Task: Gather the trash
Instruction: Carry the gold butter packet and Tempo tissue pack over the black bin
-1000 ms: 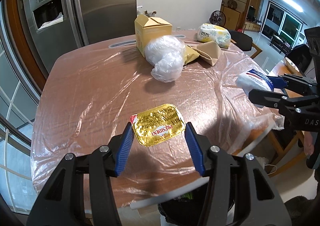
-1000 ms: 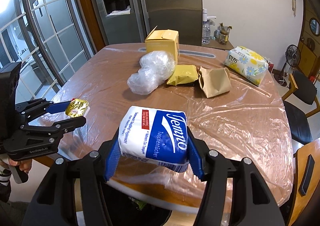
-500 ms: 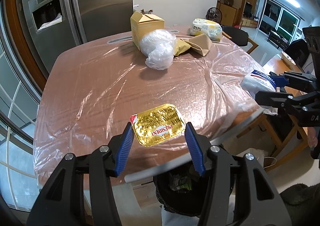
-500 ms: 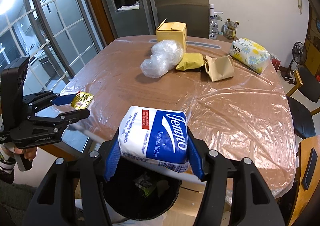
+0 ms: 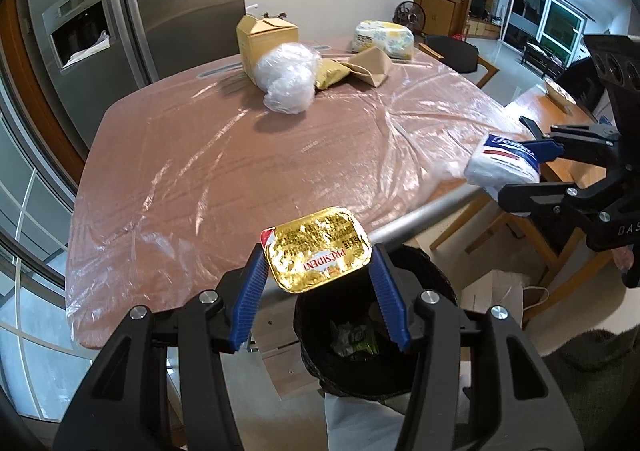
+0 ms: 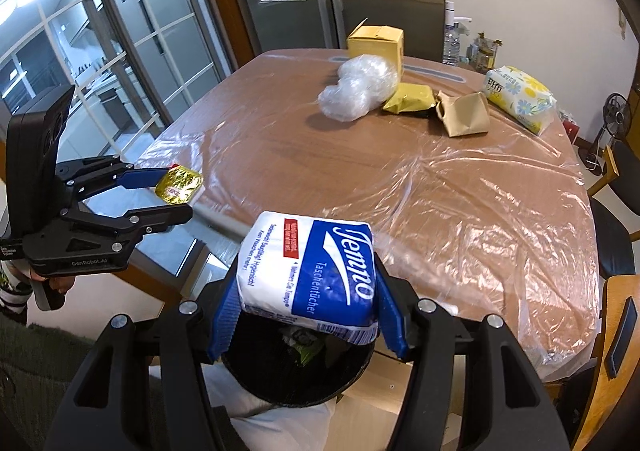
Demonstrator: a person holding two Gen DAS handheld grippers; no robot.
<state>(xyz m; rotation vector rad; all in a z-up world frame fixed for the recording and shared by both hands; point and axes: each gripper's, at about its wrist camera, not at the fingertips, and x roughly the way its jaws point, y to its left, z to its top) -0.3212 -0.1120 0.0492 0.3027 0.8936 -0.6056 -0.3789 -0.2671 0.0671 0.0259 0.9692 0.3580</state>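
Note:
My left gripper [image 5: 318, 275] is shut on a gold foil butter packet [image 5: 318, 249], held over the near rim of a black trash bin [image 5: 352, 367] below the table's edge. In the right wrist view that packet [image 6: 178, 183] shows at the left, between the left gripper's blue pads. My right gripper [image 6: 308, 303] is shut on a blue and white tissue pack [image 6: 312, 271], which hangs above the same bin [image 6: 296, 375]. From the left wrist view the tissue pack [image 5: 504, 167] sits at the right, off the table's corner. Some crumpled trash lies inside the bin.
The table [image 6: 400, 171] is covered in clear plastic film. At its far side stand a yellow box [image 6: 378, 43], a clear plastic bag [image 6: 356, 91], a yellow pouch [image 6: 410, 99], a brown paper bag [image 6: 466, 115] and a flowered tissue pack [image 6: 520, 97]. A fridge [image 5: 160, 3] stands behind; chairs stand at the right.
Both grippers have pulled back from over the table to beyond its near edge, each still holding its item. The black bin has come into view beneath them.

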